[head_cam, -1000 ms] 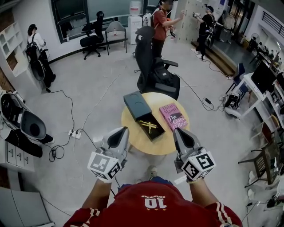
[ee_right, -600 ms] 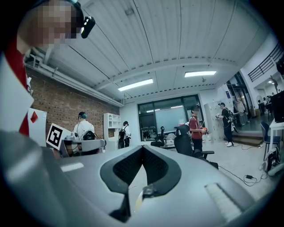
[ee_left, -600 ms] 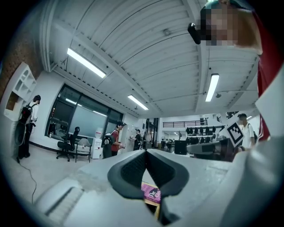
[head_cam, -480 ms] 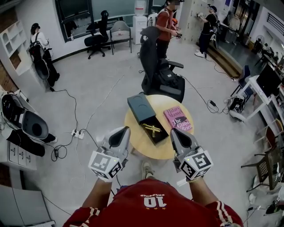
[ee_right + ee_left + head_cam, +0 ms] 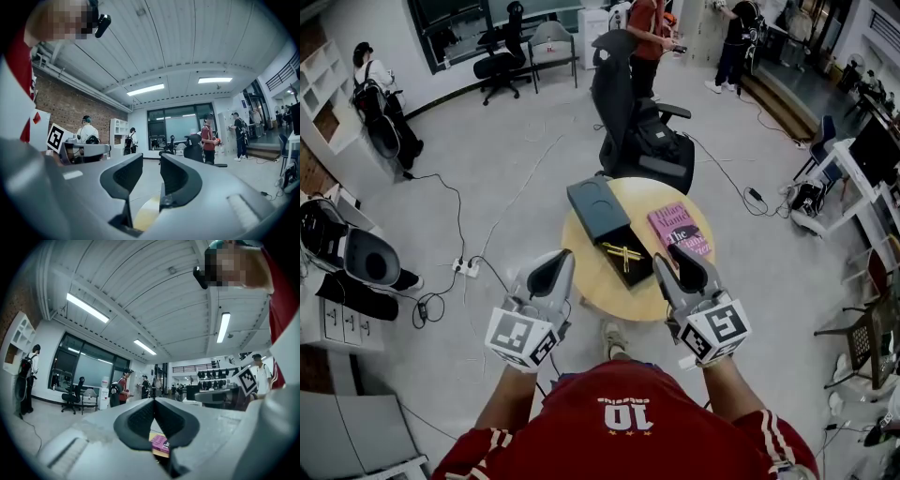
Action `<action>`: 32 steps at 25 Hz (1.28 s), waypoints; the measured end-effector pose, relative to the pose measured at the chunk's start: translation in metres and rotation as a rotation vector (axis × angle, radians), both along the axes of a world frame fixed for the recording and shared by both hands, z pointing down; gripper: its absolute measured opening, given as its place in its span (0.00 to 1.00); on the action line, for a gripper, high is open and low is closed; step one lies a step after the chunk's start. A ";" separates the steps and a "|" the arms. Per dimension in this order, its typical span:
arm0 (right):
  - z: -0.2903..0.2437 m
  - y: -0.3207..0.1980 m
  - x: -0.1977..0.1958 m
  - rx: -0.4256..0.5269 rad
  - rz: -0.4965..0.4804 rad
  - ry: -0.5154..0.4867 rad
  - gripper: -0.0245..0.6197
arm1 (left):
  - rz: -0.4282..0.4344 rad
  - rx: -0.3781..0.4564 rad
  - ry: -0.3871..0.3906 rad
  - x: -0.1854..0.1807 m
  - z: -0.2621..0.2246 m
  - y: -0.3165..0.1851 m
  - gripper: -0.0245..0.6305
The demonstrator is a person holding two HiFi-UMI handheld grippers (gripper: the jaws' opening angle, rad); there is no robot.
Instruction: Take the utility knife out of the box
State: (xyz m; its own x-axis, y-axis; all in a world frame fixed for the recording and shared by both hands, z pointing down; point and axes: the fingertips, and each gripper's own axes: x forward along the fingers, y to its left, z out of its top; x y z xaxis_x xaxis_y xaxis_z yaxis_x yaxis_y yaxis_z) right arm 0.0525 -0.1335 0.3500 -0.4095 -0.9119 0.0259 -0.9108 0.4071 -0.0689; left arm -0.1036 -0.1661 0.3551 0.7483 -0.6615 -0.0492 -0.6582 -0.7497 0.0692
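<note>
Round pale wooden table (image 5: 592,281) sits just ahead of both sets of fingers. On it, ahead and between them, is an open black rectangular box (image 5: 639,270), its lid (image 5: 598,208) beyond it. A pink paperback book (image 5: 680,228) lies ahead of the right fingers. The yellow utility knife (image 5: 623,253) lies in the box tray, nearer the right fingers than the left. It's small at this range and reads as crossed yellow pieces, so I can't tell which end is the blade. My guess: light, stiff, slick body, sitting low between the tray walls. Come in from above and pinch across mid-handle, clear of the blade end. Left gripper (image 5: 555,262) is fully closed, holding nothing. Right gripper (image 5: 686,255) is opening, clear gap, nothing between the jaws. Versus a second ago: table and box are closer to the fingertips, and the right jaws were together then.
</note>
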 end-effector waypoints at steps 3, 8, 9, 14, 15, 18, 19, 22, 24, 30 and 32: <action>0.013 -0.010 0.004 -0.023 0.000 -0.002 0.25 | -0.006 -0.012 0.005 0.002 0.005 -0.006 0.04; 0.040 -0.031 0.009 -0.059 0.008 0.014 0.30 | -0.014 -0.021 0.010 0.006 0.009 -0.018 0.04; 0.047 -0.036 0.009 -0.071 0.010 0.017 0.30 | -0.014 -0.024 0.010 0.006 0.010 -0.020 0.04; 0.094 -0.062 0.014 -0.162 0.023 0.033 0.30 | -0.010 -0.036 0.007 0.010 0.016 -0.032 0.04; 0.107 -0.068 0.016 -0.182 0.028 0.043 0.30 | -0.009 -0.035 0.004 0.012 0.018 -0.035 0.04; 0.149 -0.084 0.022 -0.252 0.038 0.072 0.29 | -0.008 -0.040 -0.003 0.017 0.024 -0.044 0.04; 0.162 -0.089 0.024 -0.274 0.039 0.079 0.28 | -0.007 -0.044 -0.002 0.018 0.025 -0.046 0.04; 0.199 -0.103 0.028 -0.317 0.043 0.098 0.28 | -0.011 -0.049 -0.001 0.021 0.029 -0.055 0.04; 0.224 -0.114 0.030 -0.346 0.044 0.107 0.28 | -0.014 -0.057 -0.005 0.022 0.033 -0.061 0.04; 0.309 -0.138 0.025 -0.509 0.016 0.183 0.27 | -0.012 -0.088 -0.030 0.030 0.046 -0.078 0.04; 0.334 -0.145 0.026 -0.566 0.015 0.207 0.27 | -0.010 -0.100 -0.038 0.033 0.051 -0.083 0.04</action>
